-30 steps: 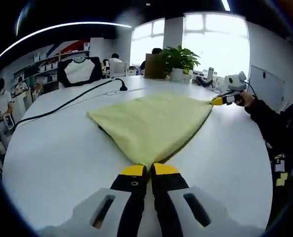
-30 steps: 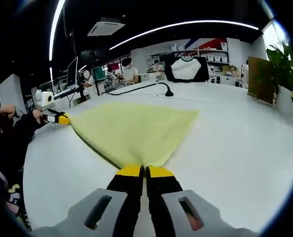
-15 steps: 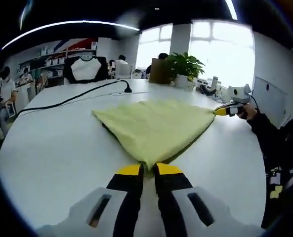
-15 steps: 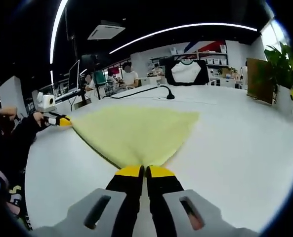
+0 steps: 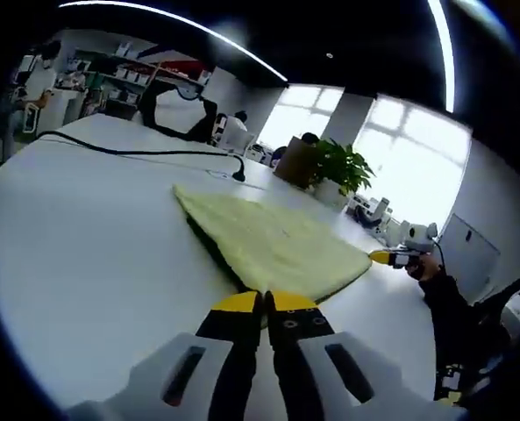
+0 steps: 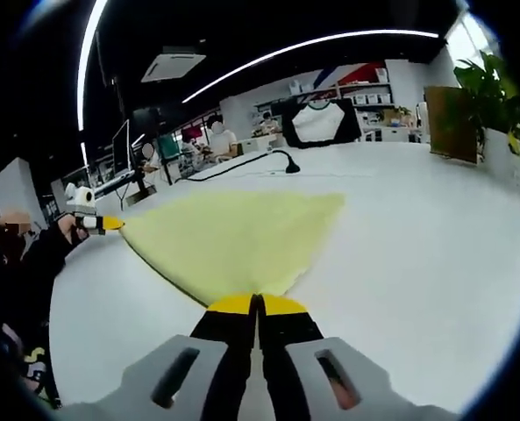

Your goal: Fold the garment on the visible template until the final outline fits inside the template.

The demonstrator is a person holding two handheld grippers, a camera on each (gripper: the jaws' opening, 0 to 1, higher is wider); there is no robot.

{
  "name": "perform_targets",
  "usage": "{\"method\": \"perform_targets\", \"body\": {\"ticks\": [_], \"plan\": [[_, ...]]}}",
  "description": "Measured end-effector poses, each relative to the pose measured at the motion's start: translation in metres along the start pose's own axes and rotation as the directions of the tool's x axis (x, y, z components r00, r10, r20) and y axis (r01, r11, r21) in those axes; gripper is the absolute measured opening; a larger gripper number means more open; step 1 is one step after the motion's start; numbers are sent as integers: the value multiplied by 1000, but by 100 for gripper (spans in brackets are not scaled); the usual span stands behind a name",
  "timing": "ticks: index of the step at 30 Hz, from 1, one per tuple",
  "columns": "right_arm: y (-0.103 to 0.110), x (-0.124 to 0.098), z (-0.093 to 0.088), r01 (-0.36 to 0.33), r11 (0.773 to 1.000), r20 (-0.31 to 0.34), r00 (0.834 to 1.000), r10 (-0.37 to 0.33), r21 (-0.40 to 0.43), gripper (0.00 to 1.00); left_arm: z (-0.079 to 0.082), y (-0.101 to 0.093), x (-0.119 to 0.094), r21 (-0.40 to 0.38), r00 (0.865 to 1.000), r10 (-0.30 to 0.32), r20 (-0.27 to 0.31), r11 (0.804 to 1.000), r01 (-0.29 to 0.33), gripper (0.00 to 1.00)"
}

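Garment (image 5: 273, 246) spread on white tabletop (image 5: 84, 228), one corner pinched in closed left tool (image 5: 265, 305), another in closed right tool (image 6: 258, 304). Keep both corners level, fabric taut; carry together, lay edge-to-edge inside template.

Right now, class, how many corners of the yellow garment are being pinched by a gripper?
2: the left gripper grips one near corner of the yellow garment, and the right gripper grips the other.
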State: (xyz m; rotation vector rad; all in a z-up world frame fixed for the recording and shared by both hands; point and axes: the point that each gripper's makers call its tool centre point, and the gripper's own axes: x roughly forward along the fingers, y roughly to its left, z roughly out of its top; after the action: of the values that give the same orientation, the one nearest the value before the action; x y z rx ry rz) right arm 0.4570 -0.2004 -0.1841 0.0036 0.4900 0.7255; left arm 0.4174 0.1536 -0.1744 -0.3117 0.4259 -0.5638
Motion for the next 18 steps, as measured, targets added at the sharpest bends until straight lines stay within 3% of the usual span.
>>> {"method": "perform_targets", "body": {"ticks": [3, 6, 12, 15, 18], "plan": [[-2, 0, -3, 17, 1000, -23, 1000, -17, -10, 0, -1, 3, 0, -8, 1000, -21, -8, 1000, 21, 2], [-6, -4, -2, 55, 996, -36, 998, -58, -73, 0, -1, 14, -1, 30, 1000, 22, -11, 999, -22, 1], [0, -6, -2, 58, 995, -17, 998, -60, -86, 0, -4, 4, -2, 68, 999, 17, -29, 998, -15, 2], [4, -7, 0, 47, 995, -9, 999, -48, -91, 0, 3, 6, -5, 93, 998, 68, -10, 993, -67, 3], [-4, -13, 7, 101, 987, 34, 995, -97, -128, 0, 7, 11, -13, 138, 994, 110, 7, 984, -110, 3]]}}
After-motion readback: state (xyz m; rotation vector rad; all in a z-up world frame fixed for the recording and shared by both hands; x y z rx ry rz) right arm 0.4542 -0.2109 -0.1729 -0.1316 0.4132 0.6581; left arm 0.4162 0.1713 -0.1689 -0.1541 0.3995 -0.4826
